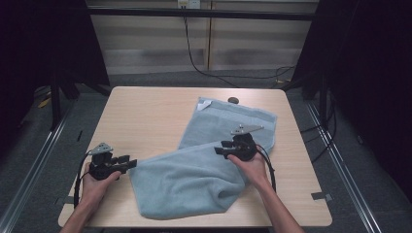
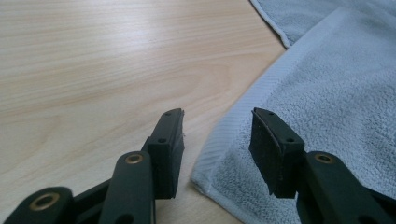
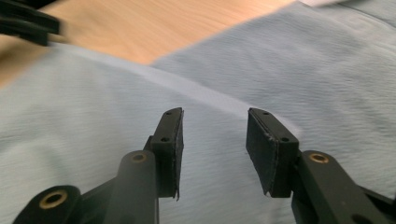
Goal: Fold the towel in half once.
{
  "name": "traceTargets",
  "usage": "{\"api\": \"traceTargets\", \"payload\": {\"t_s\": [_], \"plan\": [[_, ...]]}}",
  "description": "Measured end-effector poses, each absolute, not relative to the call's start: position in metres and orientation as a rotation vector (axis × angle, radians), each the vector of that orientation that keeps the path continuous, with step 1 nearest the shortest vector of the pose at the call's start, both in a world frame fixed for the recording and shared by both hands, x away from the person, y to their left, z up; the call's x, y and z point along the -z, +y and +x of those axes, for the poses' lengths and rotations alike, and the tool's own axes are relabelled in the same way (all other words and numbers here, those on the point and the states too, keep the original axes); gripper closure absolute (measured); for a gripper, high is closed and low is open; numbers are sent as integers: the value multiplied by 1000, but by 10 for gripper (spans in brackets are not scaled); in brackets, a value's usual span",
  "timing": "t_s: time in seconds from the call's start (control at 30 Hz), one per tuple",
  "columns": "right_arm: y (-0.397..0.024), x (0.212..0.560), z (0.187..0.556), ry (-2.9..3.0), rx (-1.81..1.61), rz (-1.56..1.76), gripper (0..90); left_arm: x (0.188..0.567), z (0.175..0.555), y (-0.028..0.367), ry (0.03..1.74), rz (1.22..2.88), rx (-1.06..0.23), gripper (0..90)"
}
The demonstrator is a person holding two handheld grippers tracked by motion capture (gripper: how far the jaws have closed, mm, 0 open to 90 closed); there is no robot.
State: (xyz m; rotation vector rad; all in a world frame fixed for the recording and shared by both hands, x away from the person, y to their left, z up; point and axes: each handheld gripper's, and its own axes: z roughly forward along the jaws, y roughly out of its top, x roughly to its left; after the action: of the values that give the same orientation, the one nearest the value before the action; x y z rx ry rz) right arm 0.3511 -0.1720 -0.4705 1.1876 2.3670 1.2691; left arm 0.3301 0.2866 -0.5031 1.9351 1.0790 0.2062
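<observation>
One soft light-blue terry towel [image 1: 204, 165] lies on the pale wooden desk [image 1: 145, 116]. It is partly folded. Its long way runs from the near middle of the desk up toward the far right.

There are two hand-held grippers. The left hand-held gripper [image 1: 127, 163] sits just beside the towel's near left corner. Its jaws stand open, with the towel's hemmed corner [image 2: 219, 154] between them, and the pads do not press on it. The towel lies to its right.

The right hand-held gripper [image 1: 222, 148] hangs over the middle of the towel, above the fold. Its jaws are open too and hold nothing.

The left one is nearer to a corner, so I think it could pinch that corner next.
</observation>
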Motion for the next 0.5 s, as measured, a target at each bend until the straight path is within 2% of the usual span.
{"api": "traceTargets", "payload": {"t_s": [0.1,0.2,0.37,0.47,0.5], "plan": [[-180,486,370,2386,-1218,1249,520,504,330,285,1076,1952,-207,535],[-182,501,379,2368,-1152,1306,438,506,330,283,1103,1988,-246,529],[-173,506,379,2363,-1130,1262,431,508,331,281,1044,1980,-187,493],[-166,506,373,2373,-1096,1202,573,507,326,271,1010,2025,-219,493],[-166,507,372,2377,-1103,1184,636,506,325,269,976,2059,-220,554]]}}
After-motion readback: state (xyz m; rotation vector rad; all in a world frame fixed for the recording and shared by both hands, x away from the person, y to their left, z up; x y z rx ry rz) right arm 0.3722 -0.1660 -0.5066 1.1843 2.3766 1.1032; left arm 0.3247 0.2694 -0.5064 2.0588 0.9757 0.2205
